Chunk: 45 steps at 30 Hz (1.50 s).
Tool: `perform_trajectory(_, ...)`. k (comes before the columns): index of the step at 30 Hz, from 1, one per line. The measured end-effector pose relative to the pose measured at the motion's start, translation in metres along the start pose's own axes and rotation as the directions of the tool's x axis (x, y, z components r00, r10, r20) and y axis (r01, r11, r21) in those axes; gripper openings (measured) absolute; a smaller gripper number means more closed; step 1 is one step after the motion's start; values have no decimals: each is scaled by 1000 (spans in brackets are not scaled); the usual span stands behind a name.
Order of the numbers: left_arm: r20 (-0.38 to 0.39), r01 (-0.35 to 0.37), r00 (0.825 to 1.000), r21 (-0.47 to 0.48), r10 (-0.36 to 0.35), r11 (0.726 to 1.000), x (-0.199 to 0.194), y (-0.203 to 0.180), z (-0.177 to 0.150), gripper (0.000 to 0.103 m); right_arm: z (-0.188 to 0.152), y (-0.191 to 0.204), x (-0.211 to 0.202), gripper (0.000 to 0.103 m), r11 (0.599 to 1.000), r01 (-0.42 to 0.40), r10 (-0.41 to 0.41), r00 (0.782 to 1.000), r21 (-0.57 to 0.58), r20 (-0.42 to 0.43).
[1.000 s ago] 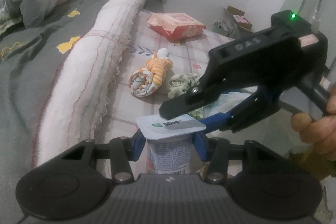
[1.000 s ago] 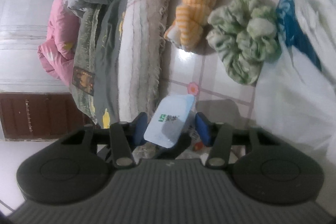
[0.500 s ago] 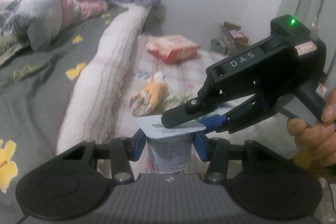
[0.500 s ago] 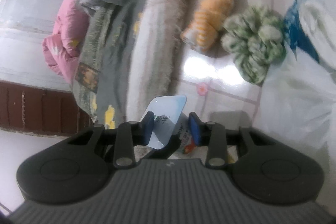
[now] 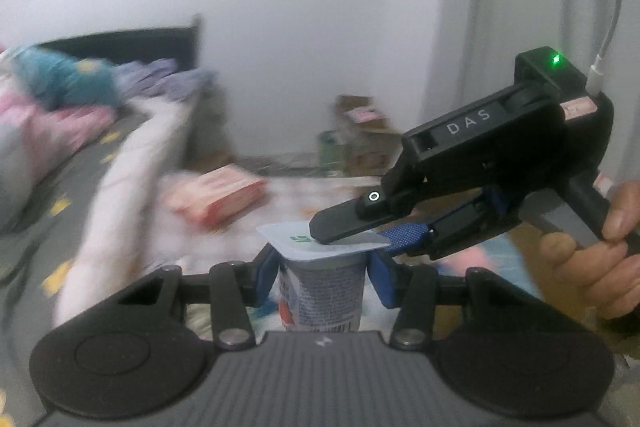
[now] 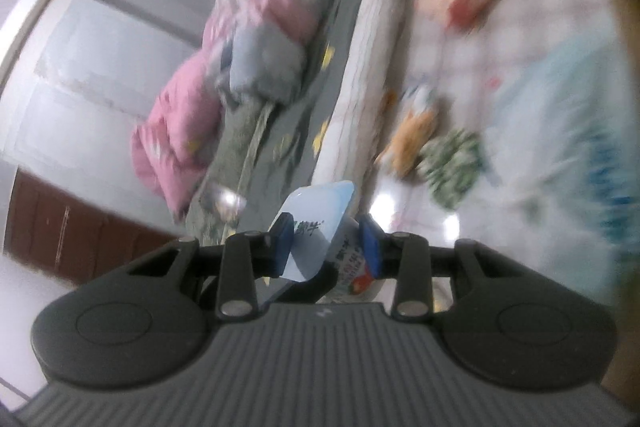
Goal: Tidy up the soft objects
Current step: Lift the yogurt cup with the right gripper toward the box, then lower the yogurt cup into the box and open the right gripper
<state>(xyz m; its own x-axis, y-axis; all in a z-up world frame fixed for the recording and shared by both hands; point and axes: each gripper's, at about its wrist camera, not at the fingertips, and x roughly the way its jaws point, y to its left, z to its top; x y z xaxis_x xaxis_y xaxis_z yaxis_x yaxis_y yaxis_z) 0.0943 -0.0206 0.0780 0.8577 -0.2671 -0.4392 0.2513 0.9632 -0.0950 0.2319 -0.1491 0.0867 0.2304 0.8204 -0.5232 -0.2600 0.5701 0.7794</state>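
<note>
Blurred bedroom floor (image 6: pixel 404 199) | yogurt cup (image 5: pixel 322 297): upright, foil lid (image 5: pixel 320 241) flat

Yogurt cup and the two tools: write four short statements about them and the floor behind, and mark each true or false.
1. The left tool grips the yogurt cup by its body. True.
2. The right tool hangs open, clear of the cup. False: its jaws have just been closing and pinch the edge of the foil lid.
3. The foil lid is torn fully off. False: it lies flat over the cup's top.
4. The orange plush toy lies beside the green scrunchie. True.
</note>
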Motion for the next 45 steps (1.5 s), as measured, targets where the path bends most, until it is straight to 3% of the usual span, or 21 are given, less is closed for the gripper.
perform_trajectory(5, -34, 151, 988, 58, -149, 987, 32, -62, 17, 50, -6, -30, -89, 36, 997, 56, -61, 990, 50, 124)
perform_trajectory(10, -148, 270, 955, 77, -257, 960, 74, -118, 13, 50, -23, -78, -159, 37, 983, 124, -149, 971, 138, 189)
perform_trajectory(16, -339, 334, 890, 32, -304, 942, 119, -147, -15, 50, -46, -157, -177, 37, 947, 144, -188, 973, 287, 133)
perform_trajectory(20, -438, 349, 842, -1, -314, 937, 139, -145, -28, 50, -54, -202, -164, 37, 925, 124, -157, 985, 359, 65)
perform_trajectory(22, -462, 346, 829, -23, -316, 938, 145, -143, -32, 50, -54, -220, -154, 38, 915, 113, -136, 990, 387, 31)
perform_trajectory(30, -436, 326, 847, -26, -304, 945, 127, -136, -29, 51, -54, -255, -130, 38, 899, 214, -199, 977, 382, -79)
perform_trajectory(37, -365, 293, 883, -65, -296, 954, 98, -110, -20, 55, -46, -250, -133, 38, 903, 229, -234, 972, 363, -31)
perform_trajectory(45, -295, 191, 931, -108, -215, 976, 60, -66, -23, 56, -36, -257, -114, 35, 909, 230, -232, 972, 348, -37)
